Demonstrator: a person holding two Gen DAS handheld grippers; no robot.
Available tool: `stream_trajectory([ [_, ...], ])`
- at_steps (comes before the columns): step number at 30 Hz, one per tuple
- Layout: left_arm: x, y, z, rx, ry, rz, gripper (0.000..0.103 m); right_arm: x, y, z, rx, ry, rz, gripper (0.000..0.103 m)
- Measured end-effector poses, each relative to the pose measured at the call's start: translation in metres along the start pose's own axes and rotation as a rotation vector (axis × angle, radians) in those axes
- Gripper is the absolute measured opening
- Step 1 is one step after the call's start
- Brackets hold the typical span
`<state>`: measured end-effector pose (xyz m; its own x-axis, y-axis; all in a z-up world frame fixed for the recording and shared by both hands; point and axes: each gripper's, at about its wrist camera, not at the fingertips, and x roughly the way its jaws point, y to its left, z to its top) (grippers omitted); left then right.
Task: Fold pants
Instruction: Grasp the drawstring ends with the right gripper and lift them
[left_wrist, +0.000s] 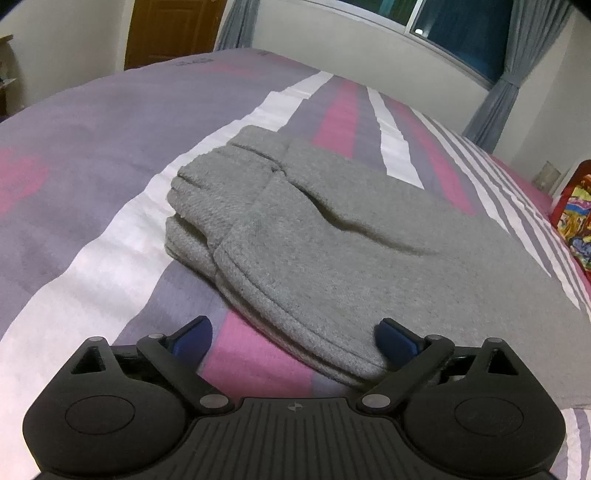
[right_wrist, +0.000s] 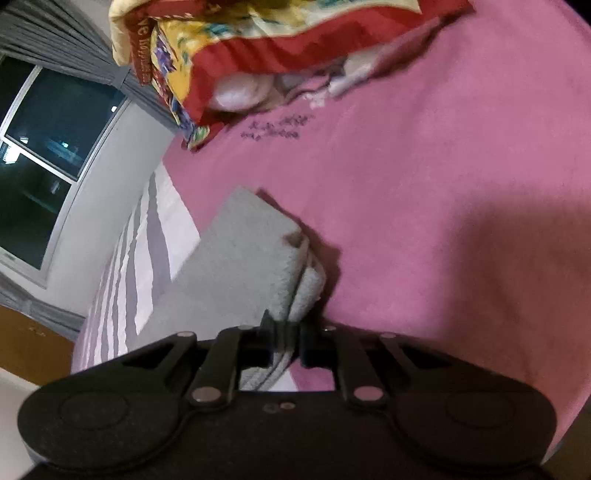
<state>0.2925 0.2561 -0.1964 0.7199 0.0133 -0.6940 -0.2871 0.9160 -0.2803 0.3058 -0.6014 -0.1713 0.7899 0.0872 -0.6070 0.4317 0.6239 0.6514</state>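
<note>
Left wrist view, near to far: left tongs (left_wrist: 293, 341) at 6 o'clock, jaws spread wide, blue pads (left_wrist: 395, 341) apart. The near rounded edge of the grey pants (left_wrist: 332, 251) sits in the gap between them, closer to the right-hand pad; cannot tell if that pad touches the cloth, nothing is clamped. Pants are folded into a thick stack, lying on the bed (left_wrist: 92, 166), running from 6 o'clock up toward 12 and out to 3 o'clock. Layered fold edges show at about 9 o'clock of the stack. Bedsheet is striped purple, pink and white. Far side: wooden door (left_wrist: 170, 29) at 11 o'clock, window (left_wrist: 461, 33) with grey curtains (left_wrist: 517, 74) at 1 o'clock, a colourful printed cloth (left_wrist: 576, 218) at the 3 o'clock edge.

Right wrist view, near to far: right tongs (right_wrist: 286, 345) at 6 o'clock, jaws drawn nearly together, pinching a layered corner edge of the grey pants (right_wrist: 240, 258). Cloth runs from the jaws up toward 11 o'clock, lying on the pink part of the bed (right_wrist: 424, 203). Stacked layers visible at the corner just above the jaws. Farther up at 12 o'clock, red-yellow printed cloth (right_wrist: 258, 44) with pale bundled fabric under it. Window (right_wrist: 55, 147) at 9 o'clock, curtain above it.
</note>
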Motion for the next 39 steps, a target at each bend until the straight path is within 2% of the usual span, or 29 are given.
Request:
stream_trajectory([
  [3,-0.004,0.005,0.004,-0.023,-0.008,-0.008,0.096,-0.001,0.016,0.001,-0.042,-0.001,-0.051,0.012],
  [6,-0.013,0.012,0.002,-0.054,-0.028,-0.023,0.096,-0.006,0.044,0.006,-0.131,-0.019,-0.064,0.012],
  [9,-0.021,0.023,0.000,-0.070,-0.042,-0.031,0.096,-0.005,0.097,0.010,-0.258,-0.031,-0.057,0.012],
  [13,-0.036,0.045,-0.004,-0.106,-0.056,-0.042,0.096,0.000,0.185,-0.005,-0.440,-0.041,0.019,0.012],
  [18,-0.055,0.070,-0.011,-0.115,-0.075,-0.035,0.096,0.011,0.296,-0.071,-0.714,-0.007,0.183,0.012],
  [22,-0.068,0.088,-0.021,-0.126,-0.087,-0.034,0.096,0.025,0.353,-0.161,-0.995,0.075,0.303,0.012],
  [25,-0.078,0.099,-0.029,-0.130,-0.095,-0.038,0.096,0.038,0.364,-0.236,-1.253,0.170,0.358,0.012],
  [27,-0.083,0.103,-0.034,-0.132,-0.099,-0.042,0.096,0.046,0.359,-0.273,-1.375,0.229,0.347,0.012],
  [29,-0.086,0.105,-0.038,-0.124,-0.101,-0.044,0.096,0.045,0.348,-0.299,-1.497,0.215,0.329,0.013],
  [33,-0.090,0.107,-0.045,-0.101,-0.104,-0.040,0.096,0.032,0.341,-0.314,-1.528,0.218,0.329,0.013],
  [39,-0.090,0.100,-0.048,-0.085,-0.107,-0.027,0.096,0.030,0.349,-0.326,-1.537,0.216,0.345,0.013],
])
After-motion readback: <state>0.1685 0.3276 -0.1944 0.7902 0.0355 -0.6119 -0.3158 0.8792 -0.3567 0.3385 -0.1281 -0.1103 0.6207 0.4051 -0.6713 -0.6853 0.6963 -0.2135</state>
